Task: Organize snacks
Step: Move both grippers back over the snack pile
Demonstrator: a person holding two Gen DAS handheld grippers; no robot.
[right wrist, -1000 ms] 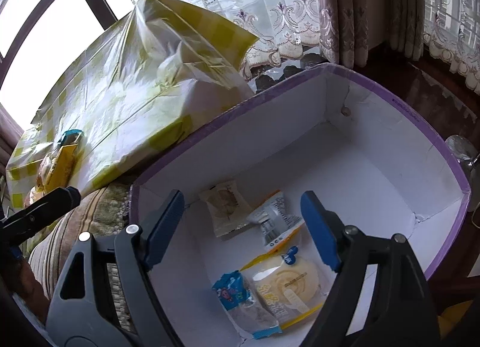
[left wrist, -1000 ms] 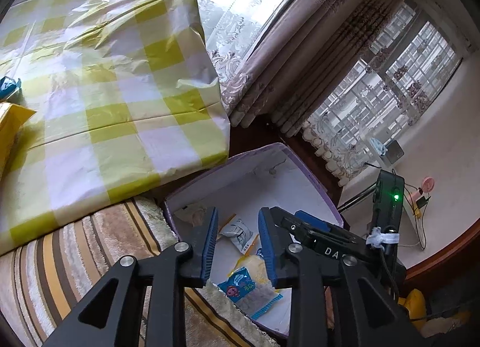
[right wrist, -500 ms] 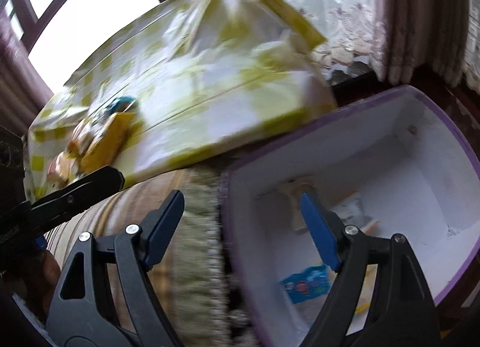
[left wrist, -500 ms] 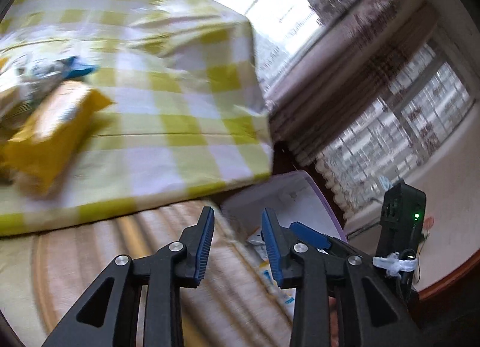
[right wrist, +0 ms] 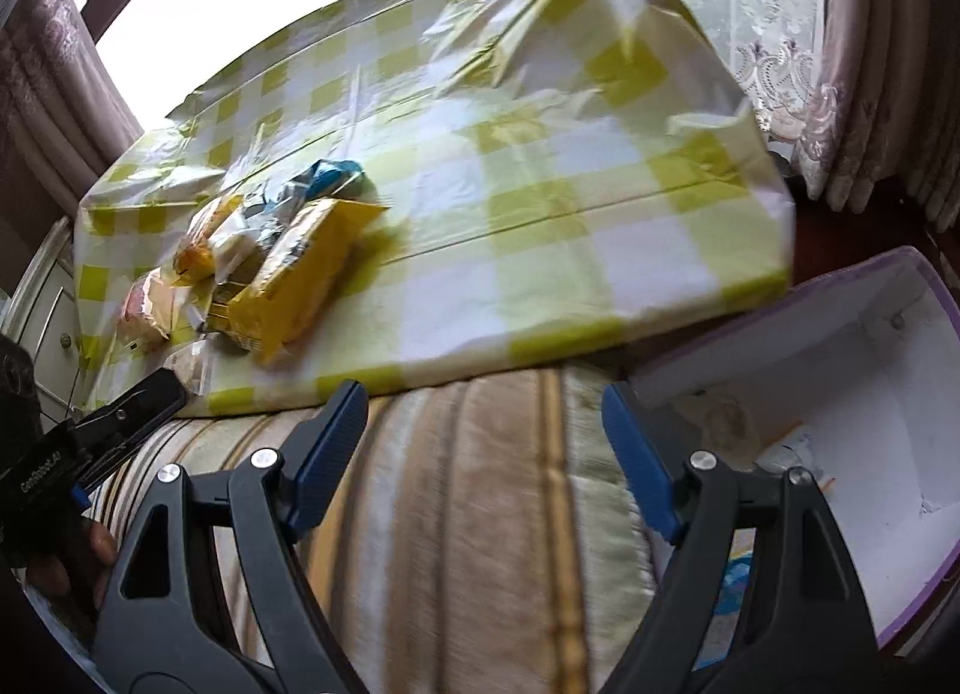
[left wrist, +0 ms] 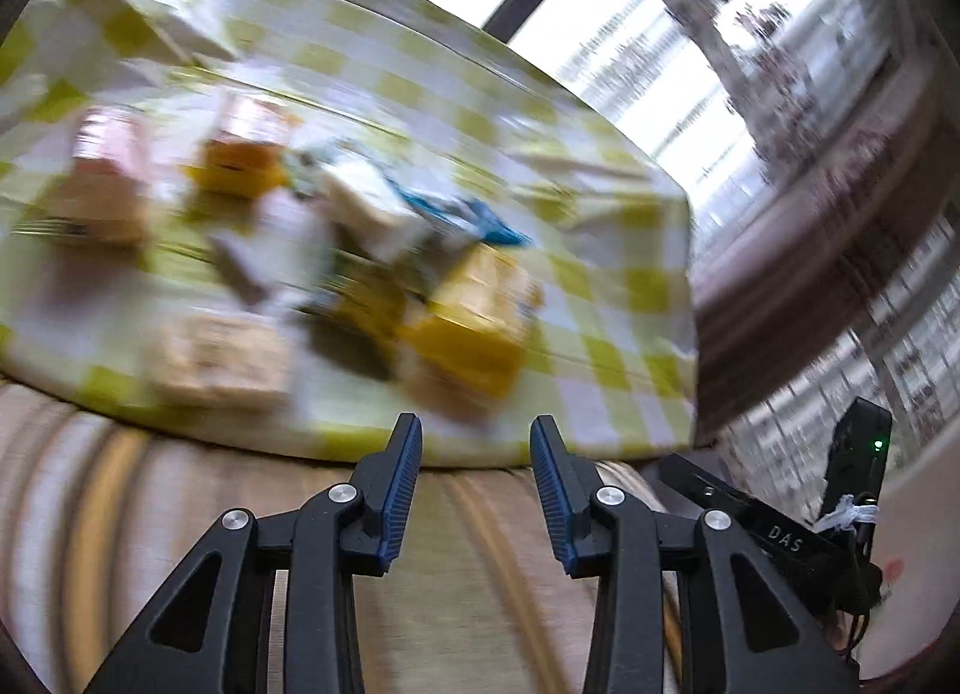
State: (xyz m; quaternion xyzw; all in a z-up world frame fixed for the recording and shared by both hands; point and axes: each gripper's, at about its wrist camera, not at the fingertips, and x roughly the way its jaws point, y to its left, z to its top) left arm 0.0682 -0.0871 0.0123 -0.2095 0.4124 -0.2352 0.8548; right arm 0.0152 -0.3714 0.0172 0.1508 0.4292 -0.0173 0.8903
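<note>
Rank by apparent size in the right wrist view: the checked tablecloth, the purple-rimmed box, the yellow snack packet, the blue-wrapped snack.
1. checked tablecloth
2. purple-rimmed box, cut off by the frame edge, so its full extent is unsure
3. yellow snack packet
4. blue-wrapped snack, farther away and partly hidden

snack pile (right wrist: 264, 262) on table (right wrist: 540, 202) — box (right wrist: 840, 394) right, below

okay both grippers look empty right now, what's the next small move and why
Probably ease the left gripper forward to the yellow snack pack at the near edge of the snack pile. Both it and the right gripper are open and empty, while the white box already holds some snacks.
</note>
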